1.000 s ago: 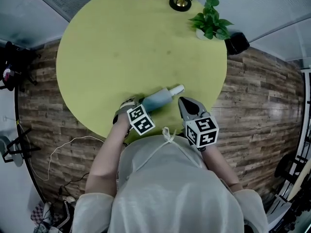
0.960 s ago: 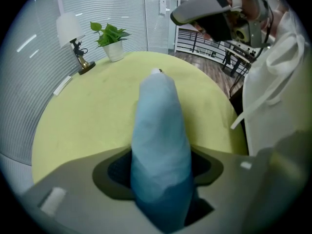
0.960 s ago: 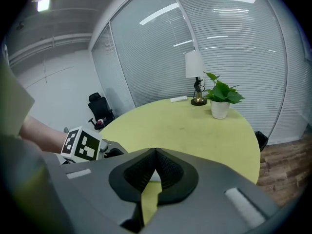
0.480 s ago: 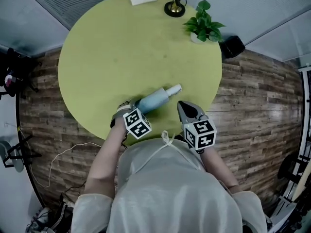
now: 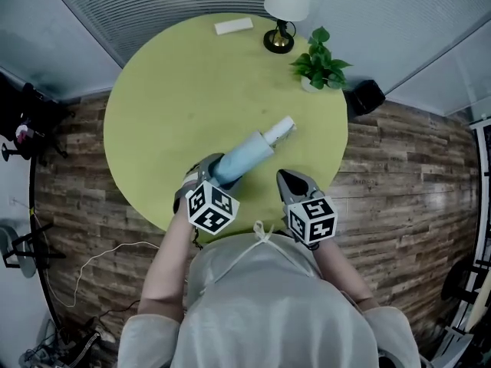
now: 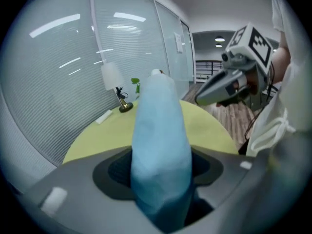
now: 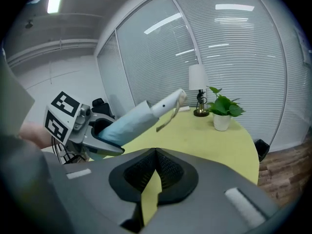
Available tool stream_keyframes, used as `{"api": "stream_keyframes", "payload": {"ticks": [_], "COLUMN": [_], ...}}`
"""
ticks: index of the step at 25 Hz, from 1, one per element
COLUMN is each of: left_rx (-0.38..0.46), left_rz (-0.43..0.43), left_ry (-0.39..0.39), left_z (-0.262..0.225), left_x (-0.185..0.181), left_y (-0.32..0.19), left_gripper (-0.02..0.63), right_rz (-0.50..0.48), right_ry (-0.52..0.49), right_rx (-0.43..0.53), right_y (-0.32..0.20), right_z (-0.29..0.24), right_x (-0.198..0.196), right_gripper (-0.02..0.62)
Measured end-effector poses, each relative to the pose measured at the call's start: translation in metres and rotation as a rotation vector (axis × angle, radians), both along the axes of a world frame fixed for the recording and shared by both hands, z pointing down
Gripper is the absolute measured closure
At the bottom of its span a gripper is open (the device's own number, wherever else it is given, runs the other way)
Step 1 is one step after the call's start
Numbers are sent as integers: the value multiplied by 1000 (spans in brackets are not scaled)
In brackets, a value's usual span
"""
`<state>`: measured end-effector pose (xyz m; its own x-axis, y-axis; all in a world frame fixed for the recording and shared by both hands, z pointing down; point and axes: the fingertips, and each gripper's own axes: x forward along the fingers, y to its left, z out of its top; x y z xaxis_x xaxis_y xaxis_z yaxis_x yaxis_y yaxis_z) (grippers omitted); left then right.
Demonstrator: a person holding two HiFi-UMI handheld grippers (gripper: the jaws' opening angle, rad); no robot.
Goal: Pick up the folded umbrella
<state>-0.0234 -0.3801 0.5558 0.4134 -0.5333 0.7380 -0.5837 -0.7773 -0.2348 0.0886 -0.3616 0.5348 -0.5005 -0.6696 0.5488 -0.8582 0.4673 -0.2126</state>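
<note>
A wood-plank floor (image 5: 406, 175) and a wall of glass panels with horizontal blinds (image 5: 153, 6) surround a round yellow-green desk (image 5: 176, 90), which fills the upper middle of the head view. At the desk's near edge stands a person in a pale grey-white top (image 5: 268, 297), bare forearms reaching forward with one claw in each hand. The folded light-blue fabric umbrella (image 5: 247, 153) with a white handle end is the longest thing over the desk: it is held clear of the surface near the desk's front edge, tilted so that the white handle end points up and away from the person, with a short strap hanging from that end in the right gripper view. The left claw (image 5: 211, 171) is clamped on the umbrella's blue fabric end, its two jaws standing fairly wide apart with their pads pressed against the bundle on both sides, as the left gripper view shows (image 6: 158, 145). The right claw (image 5: 285, 179) hangs just to the right of the umbrella, apart from it, its jaws brought together to a point with nothing between them. At the desk's far edge stand a table lamp with a white shade and a dark round base (image 5: 288, 6) and, just to its right, a leafy green plant in a white pot (image 5: 318, 61). A black bin (image 5: 365, 96) sits on the floor beside the plant. A small flat white rectangular block (image 5: 233, 27) lies left of the lamp.
</note>
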Motion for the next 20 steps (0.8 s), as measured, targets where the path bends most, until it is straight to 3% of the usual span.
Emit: {"api": "stream_keyframes", "payload": {"ticks": [9, 16, 20], "left_rx": [153, 389, 524], "left_rz": [-208, -449, -535], "left_ry": [316, 514, 606], "left_z": [-88, -150, -178], "left_x": [-21, -61, -79], "left_y": [-5, -1, 3], "left_gripper": [314, 313, 313], "right_rz": [-37, -44, -26], "right_ry": [10, -19, -30], "right_rx": [69, 149, 210], "right_y": [-5, -7, -10], "right_z": [-29, -58, -76], "right_x": [-12, -25, -27], "right_gripper": [595, 595, 595]}}
